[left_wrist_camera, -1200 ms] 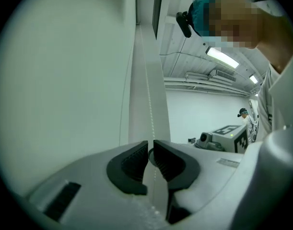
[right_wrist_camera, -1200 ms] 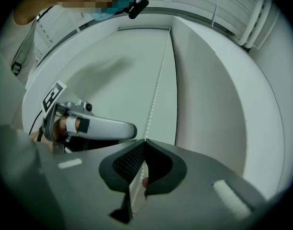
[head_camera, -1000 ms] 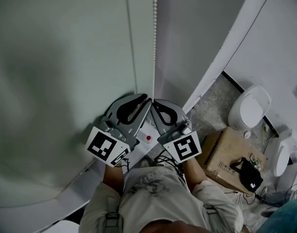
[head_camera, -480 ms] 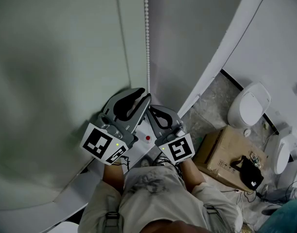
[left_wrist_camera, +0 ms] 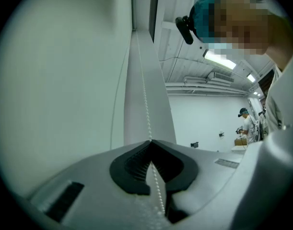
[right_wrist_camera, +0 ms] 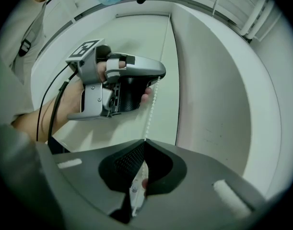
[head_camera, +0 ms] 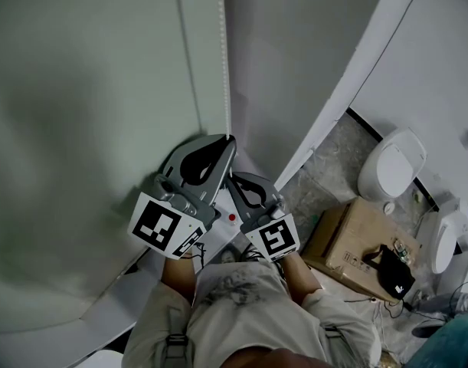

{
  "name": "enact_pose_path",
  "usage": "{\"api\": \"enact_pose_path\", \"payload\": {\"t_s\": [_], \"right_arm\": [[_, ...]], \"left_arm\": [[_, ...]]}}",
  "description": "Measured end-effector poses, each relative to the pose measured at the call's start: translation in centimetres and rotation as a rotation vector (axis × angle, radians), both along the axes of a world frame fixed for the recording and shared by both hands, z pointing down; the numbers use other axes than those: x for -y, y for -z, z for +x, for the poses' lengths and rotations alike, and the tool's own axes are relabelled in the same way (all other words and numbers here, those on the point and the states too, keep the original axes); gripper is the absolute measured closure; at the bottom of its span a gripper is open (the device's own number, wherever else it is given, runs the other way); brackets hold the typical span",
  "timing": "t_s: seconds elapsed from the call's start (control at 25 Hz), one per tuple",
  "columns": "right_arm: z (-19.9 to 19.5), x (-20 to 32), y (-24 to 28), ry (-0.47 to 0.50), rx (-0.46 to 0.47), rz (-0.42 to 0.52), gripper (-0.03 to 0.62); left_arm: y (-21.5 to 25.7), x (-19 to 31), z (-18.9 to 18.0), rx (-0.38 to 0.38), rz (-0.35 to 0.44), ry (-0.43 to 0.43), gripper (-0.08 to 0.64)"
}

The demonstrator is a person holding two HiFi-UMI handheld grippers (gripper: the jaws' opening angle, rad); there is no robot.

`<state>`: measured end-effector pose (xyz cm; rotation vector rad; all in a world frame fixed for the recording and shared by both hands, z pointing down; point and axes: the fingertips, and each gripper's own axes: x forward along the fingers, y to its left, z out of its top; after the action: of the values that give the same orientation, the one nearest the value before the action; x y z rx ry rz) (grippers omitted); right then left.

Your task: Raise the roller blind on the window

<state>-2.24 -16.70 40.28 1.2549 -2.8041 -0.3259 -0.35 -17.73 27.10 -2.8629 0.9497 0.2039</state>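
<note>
The pale roller blind [head_camera: 88, 113] hangs at the left, and its white bead chain [head_camera: 224, 52] runs down beside it. Both grippers are on that chain. My left gripper [head_camera: 231, 139] is the upper one and is shut on the bead chain [left_wrist_camera: 145, 99], which passes between its closed black pads [left_wrist_camera: 150, 141]. Just below it, my right gripper [head_camera: 229, 177] is also shut on the bead chain [right_wrist_camera: 151, 114], with its tips meeting at the strand [right_wrist_camera: 144, 140]. The right gripper view shows the left gripper [right_wrist_camera: 122, 85] higher up on the same chain.
A white window frame [head_camera: 348, 90] slants down the right side and a white sill [head_camera: 103, 313] lies below the blind. On the floor at the right stand a cardboard box [head_camera: 348, 244] with a black item [head_camera: 393, 276] and white fixtures [head_camera: 392, 167].
My right gripper has sunk along the chain and now sits clearly below the left one. The left gripper has kept its place on the chain.
</note>
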Motion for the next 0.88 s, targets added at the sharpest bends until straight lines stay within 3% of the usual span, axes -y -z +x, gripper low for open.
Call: {"api": "enact_pose_path", "payload": {"t_s": [0.16,0.88], "right_arm": [[0.3,-0.1,-2.5,-0.004,0.003,-0.081,0.583],[0.0,0.7,-7.9,0.004,-0.01,-0.225,0.581]], "left_arm": [[-2.4,0.3,0.3,0.045,-0.058,-0.003,0.549],[-7.8,1.7,-0.1,0.022,-0.205,-0.024,0.549]]}}
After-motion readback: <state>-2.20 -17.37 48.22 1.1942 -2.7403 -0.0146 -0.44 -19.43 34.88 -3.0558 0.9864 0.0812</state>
